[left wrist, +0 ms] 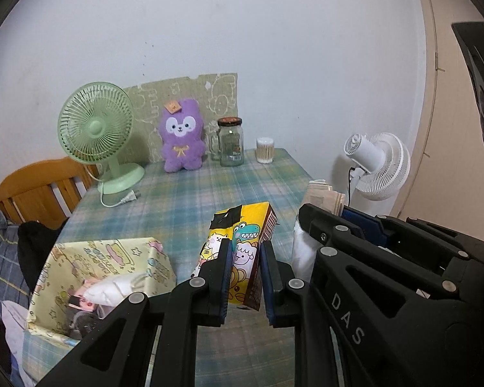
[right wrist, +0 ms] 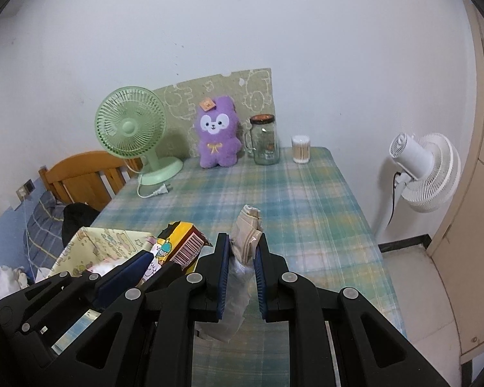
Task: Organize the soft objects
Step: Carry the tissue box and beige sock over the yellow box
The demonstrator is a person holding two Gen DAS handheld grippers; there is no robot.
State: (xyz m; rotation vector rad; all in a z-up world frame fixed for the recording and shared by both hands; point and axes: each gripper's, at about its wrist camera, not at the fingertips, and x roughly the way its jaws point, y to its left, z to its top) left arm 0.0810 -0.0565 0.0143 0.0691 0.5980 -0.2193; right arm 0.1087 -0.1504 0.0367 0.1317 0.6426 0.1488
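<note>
My left gripper is shut on a yellow cartoon tissue pack and holds it above the plaid table. My right gripper is shut on a beige striped folded cloth in a clear plastic bag, also lifted. The right gripper and its cloth show at the right of the left wrist view. The tissue pack shows left of the right gripper. A yellow patterned storage box with white and pink soft items inside stands at the near left.
At the table's back stand a green desk fan, a purple plush, a glass jar and a cotton-swab cup. A white floor fan stands right of the table. A wooden chair and bedding lie left.
</note>
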